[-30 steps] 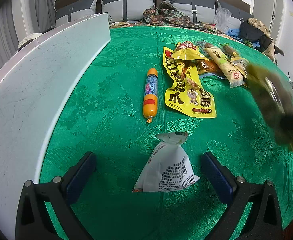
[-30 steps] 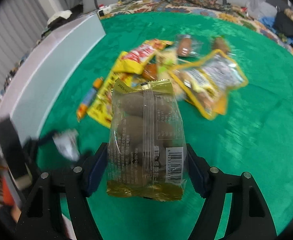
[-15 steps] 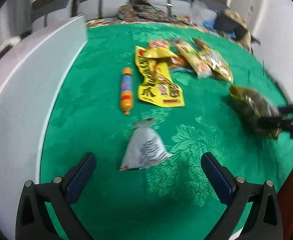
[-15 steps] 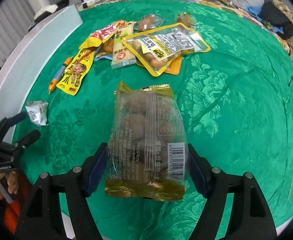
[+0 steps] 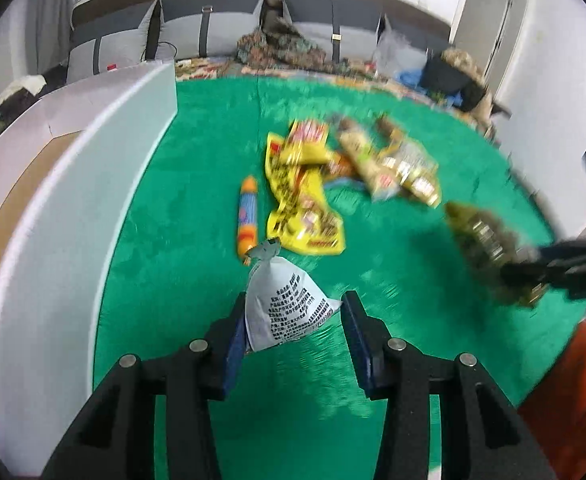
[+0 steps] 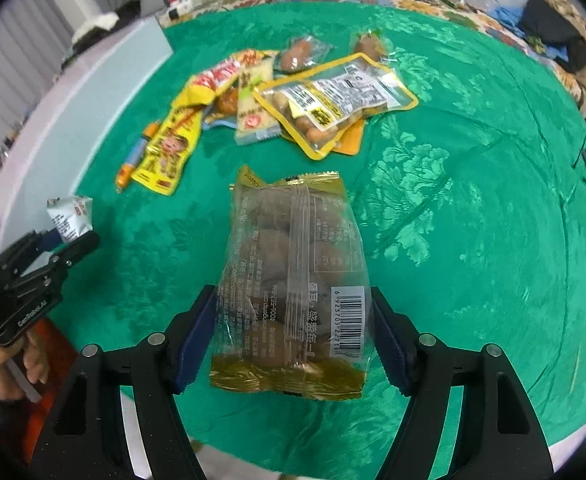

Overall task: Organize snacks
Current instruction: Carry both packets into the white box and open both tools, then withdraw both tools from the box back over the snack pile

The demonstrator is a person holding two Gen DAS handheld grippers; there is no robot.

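Note:
A small white packet (image 5: 285, 308) with black print stands between the fingers of my left gripper (image 5: 293, 298). The jaws are closing on it and both pads touch its sides. In the right wrist view the white packet (image 6: 71, 216) sticks up out of the left gripper (image 6: 73, 236), just off the green cloth. My right gripper (image 6: 291, 292) is shut on a clear gold-edged bag of brown snacks (image 6: 289, 264), its jaws closing slightly tighter, above the cloth near the table's front. The left wrist view shows that bag (image 5: 485, 244) blurred at the right.
A white box wall (image 5: 73, 220) runs along the left of the green cloth (image 6: 453, 200). A snack pile lies mid-table: an orange sausage stick (image 5: 247, 212), a yellow packet (image 5: 301, 208) and a yellow-rimmed clear pack (image 6: 333, 100). A hand (image 6: 9, 360) holds the left gripper.
The left jaws went from wide open to closed around the white packet, which has come up off the cloth. The right gripper carried its bag toward the table's front right.

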